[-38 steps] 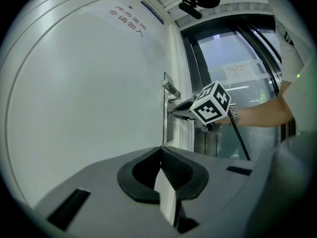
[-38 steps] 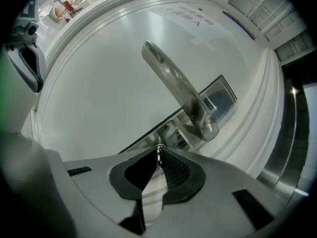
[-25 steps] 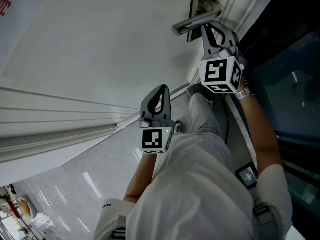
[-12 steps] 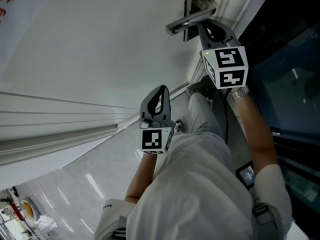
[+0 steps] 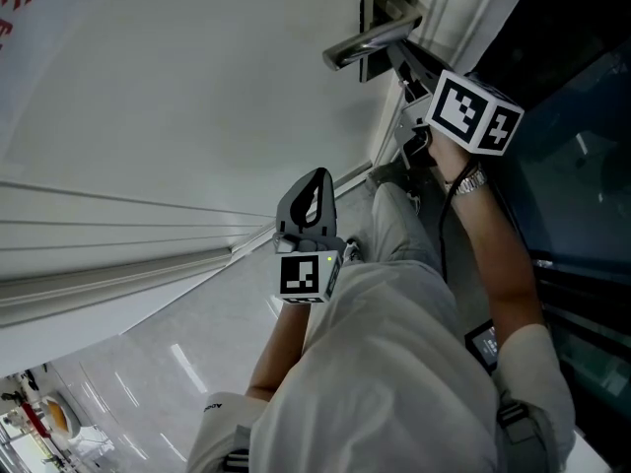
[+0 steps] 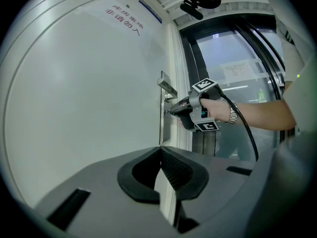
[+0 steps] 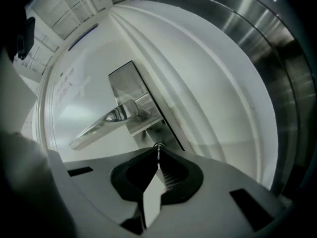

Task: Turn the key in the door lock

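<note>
The white door carries a steel lock plate with a lever handle. Just below the handle, a thin silver key sticks out of the lock cylinder, and my right gripper is shut on it, rolled to a slant. In the head view the right gripper sits under the handle, its marker cube turned to the right. My left gripper is shut on nothing, held level before the door. From the left gripper view the right gripper meets the door edge.
A dark glass panel with a metal frame stands right of the door. The person's trouser leg and shirt fill the lower middle. A cable runs along the right forearm. Pale tiled floor lies at the lower left.
The right gripper has rolled about its own line at the lock, swinging its marker cube up and to the right. The left gripper has stayed still.
</note>
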Available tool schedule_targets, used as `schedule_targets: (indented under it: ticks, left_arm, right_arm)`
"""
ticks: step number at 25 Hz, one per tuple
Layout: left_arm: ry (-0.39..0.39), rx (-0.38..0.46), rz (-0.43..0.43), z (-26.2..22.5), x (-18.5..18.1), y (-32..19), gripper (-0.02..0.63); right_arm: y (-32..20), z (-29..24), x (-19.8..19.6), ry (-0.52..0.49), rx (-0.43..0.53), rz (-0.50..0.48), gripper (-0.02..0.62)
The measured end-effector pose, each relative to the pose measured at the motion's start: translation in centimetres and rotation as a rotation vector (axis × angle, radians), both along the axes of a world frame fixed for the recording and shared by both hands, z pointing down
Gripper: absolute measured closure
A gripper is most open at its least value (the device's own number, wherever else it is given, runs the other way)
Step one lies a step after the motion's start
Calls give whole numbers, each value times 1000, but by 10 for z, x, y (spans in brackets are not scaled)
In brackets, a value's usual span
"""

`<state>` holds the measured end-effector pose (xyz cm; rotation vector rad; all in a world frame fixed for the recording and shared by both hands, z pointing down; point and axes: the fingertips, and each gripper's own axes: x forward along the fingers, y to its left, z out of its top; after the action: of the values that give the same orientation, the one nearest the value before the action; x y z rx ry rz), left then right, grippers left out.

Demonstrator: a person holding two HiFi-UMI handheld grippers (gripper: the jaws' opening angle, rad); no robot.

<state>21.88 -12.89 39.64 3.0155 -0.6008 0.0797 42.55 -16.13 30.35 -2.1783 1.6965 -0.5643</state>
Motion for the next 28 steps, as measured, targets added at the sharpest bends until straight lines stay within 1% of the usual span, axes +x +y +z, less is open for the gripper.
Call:
schedule_targets:
  ticks: [2, 5, 6, 9, 11, 19, 22, 24, 28]
  left_arm:
    - [0, -1, 1, 0, 0, 1, 597]
    - [-2, 0, 2, 0, 0, 2, 597]
    - [-3, 0, 2, 0, 0, 2, 598]
    - [-4, -2, -1, 1, -3, 1, 597]
    - [-5, -5, -4, 2, -4, 0, 597]
    - [-19, -8, -1, 5, -6, 1, 597]
    - [-8, -5, 3, 2, -6, 2, 597]
    - [-3, -2, 1, 1, -6, 2, 597]
    - [-7, -5, -1, 3, -8, 2, 597]
  right_arm:
    - [0, 0, 1, -62, 25, 0, 584]
    - [1, 0, 1, -129, 55, 7, 584]
    - [1, 1, 2, -171, 71, 7, 584]
    - [1, 2, 3, -363, 138, -8, 584]
    - [1, 2, 3, -430, 165, -13, 584]
    - [2, 6, 6, -568, 199, -7, 583]
    - [2, 6, 6, -602, 212, -7, 581]
    - [2, 5, 6, -604, 218, -11, 581]
    - [2, 5, 6, -539, 211, -30, 573]
